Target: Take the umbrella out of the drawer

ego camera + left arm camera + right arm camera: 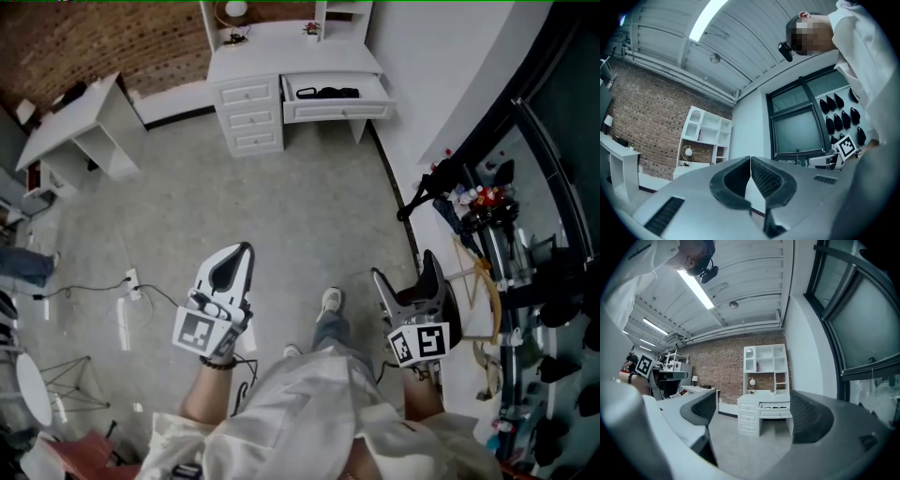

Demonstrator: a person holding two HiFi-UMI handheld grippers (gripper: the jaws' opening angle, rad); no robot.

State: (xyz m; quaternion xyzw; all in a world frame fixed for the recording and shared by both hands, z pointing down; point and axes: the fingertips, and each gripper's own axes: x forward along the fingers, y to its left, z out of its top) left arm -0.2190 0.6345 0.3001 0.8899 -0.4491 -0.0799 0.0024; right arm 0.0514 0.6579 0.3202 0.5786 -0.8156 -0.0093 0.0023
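The black umbrella (328,92) lies in the open top drawer (337,111) of a white desk far across the room. The right gripper view shows the same drawer (776,412) with the umbrella (772,406) as a thin dark shape inside it. Both grippers hang in front of the person, far from the desk. My left gripper (246,251) is shut, and its ribbed pads (761,176) meet with nothing between them. My right gripper (403,266) stands wide open and empty, pointing level toward the desk (752,414).
The white desk has a stack of small drawers (251,117) left of the open one and a shelf unit on top. Another white table (80,131) stands at the far left. A power strip with cables (129,284) lies on the floor. A rack of gear (506,244) lines the right wall.
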